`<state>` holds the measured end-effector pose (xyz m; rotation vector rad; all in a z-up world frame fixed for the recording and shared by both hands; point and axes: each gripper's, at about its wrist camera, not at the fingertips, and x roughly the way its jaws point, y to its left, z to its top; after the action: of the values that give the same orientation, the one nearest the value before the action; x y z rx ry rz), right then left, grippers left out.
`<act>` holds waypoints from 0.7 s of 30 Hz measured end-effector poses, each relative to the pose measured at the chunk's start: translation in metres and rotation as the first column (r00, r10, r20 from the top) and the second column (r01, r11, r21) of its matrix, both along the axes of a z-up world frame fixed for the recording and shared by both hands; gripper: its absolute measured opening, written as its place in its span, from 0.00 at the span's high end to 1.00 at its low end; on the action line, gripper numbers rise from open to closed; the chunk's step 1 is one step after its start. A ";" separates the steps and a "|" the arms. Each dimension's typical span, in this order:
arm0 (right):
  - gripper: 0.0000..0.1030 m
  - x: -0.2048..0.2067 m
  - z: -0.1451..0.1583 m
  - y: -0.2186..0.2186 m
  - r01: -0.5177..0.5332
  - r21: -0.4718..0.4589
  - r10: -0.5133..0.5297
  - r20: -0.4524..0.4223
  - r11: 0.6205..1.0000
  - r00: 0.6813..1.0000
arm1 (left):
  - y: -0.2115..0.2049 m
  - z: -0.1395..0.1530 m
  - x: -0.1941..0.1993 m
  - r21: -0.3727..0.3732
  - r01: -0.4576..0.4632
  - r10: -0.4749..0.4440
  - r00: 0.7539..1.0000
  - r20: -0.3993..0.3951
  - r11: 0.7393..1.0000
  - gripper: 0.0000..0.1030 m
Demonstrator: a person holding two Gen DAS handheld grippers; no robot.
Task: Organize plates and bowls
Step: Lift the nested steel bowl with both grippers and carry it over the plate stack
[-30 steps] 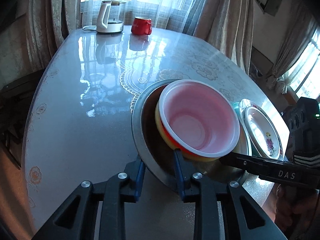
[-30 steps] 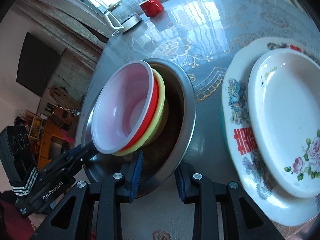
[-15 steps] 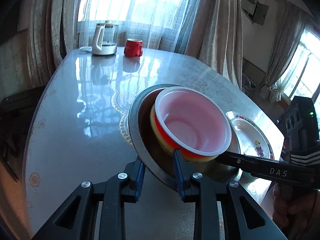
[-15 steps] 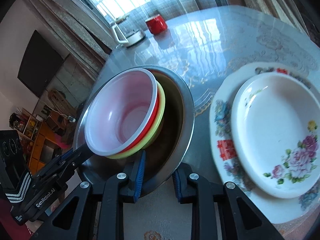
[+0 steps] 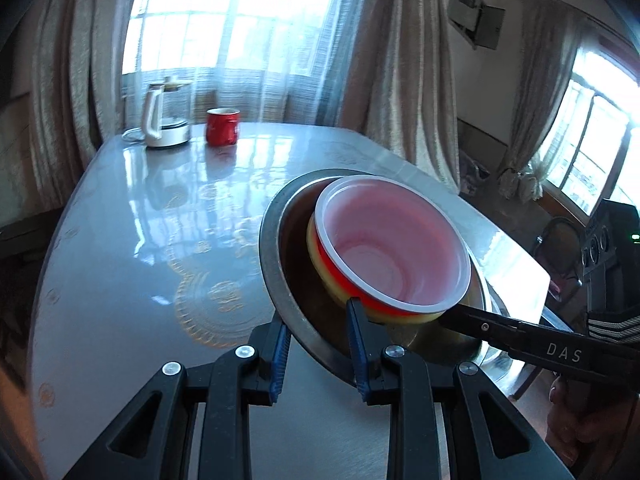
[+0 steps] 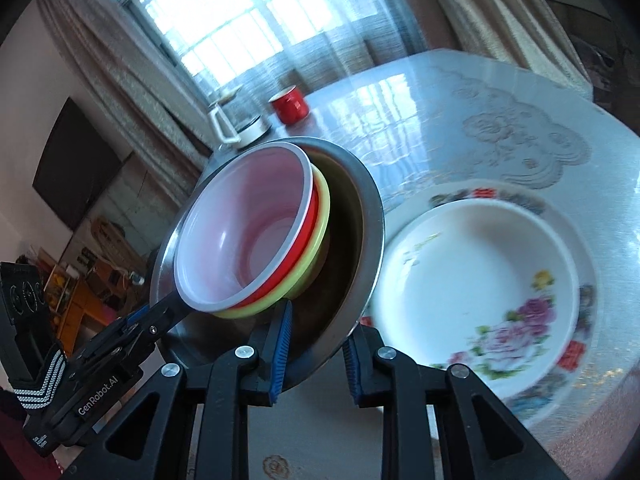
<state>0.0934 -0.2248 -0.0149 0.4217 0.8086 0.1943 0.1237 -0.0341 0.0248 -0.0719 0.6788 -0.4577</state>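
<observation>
Metal bowl (image 5: pixel 280 240), left wrist view: rim clamped between the pads of the left claw (image 5: pixel 318 350), bowl lifted and tilted above the table (image 5: pixel 120 220). Nested inside, just past the tips: white bowl (image 5: pixel 392 240) over red and yellow ones. Right claw (image 5: pixel 448 318) enters from the right, gripping the same rim. Kettle (image 5: pixel 160 124) and red mug (image 5: pixel 222 126) far ahead.

Right wrist view: right claw (image 6: pixel 316 348) clenched on the metal bowl's near rim. Flowered dish (image 6: pixel 480 276) on a patterned plate (image 6: pixel 568 384), right of the tips.
</observation>
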 end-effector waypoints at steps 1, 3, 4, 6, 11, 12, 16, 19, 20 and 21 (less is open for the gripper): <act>0.77 -0.003 0.001 -0.004 0.011 -0.002 -0.011 0.003 1.000 1.000 | -0.005 0.001 0.000 0.000 0.010 -0.010 1.000 0.002 1.000 0.73; 0.77 -0.010 0.003 -0.014 0.038 -0.010 -0.038 0.009 0.999 0.999 | -0.017 0.002 0.000 0.003 0.033 -0.033 0.999 0.004 0.999 0.73; 0.77 -0.013 0.004 -0.019 0.050 -0.012 -0.050 0.009 0.999 0.999 | -0.021 0.002 -0.001 0.002 0.043 -0.043 0.999 0.003 0.999 0.73; 0.77 -0.018 0.004 -0.028 0.071 -0.013 -0.071 0.009 0.997 0.997 | -0.031 0.002 0.000 0.000 0.065 -0.065 0.998 -0.001 0.998 0.73; 0.77 -0.029 0.004 -0.044 0.117 -0.015 -0.117 0.002 0.993 0.993 | -0.051 0.000 0.001 0.003 0.100 -0.100 0.995 -0.013 0.995 0.73; 0.77 -0.031 0.004 -0.047 0.123 -0.015 -0.123 0.001 0.992 0.992 | -0.054 0.000 0.002 0.004 0.104 -0.104 0.994 -0.015 0.995 0.73; 0.77 -0.034 0.003 -0.059 0.150 -0.007 -0.150 -0.007 0.989 0.989 | -0.067 -0.002 0.005 0.010 0.122 -0.122 0.992 -0.021 0.992 0.73; 0.77 -0.034 0.001 -0.065 0.168 -0.005 -0.168 -0.012 0.986 0.986 | -0.078 -0.004 0.005 0.013 0.132 -0.132 0.991 -0.027 0.991 0.73; 0.77 -0.030 0.001 -0.065 0.172 -0.003 -0.172 -0.014 0.985 0.985 | -0.081 -0.005 0.006 0.017 0.137 -0.137 0.990 -0.031 0.990 0.73; 0.77 -0.030 0.000 -0.067 0.176 -0.003 -0.176 -0.014 0.984 0.984 | -0.083 -0.005 0.006 0.017 0.141 -0.141 0.989 -0.035 0.990 0.73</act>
<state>0.0632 -0.2922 -0.0146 0.4908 0.7810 0.0258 0.1297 -0.1174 0.0194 -0.0133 0.7240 -0.5870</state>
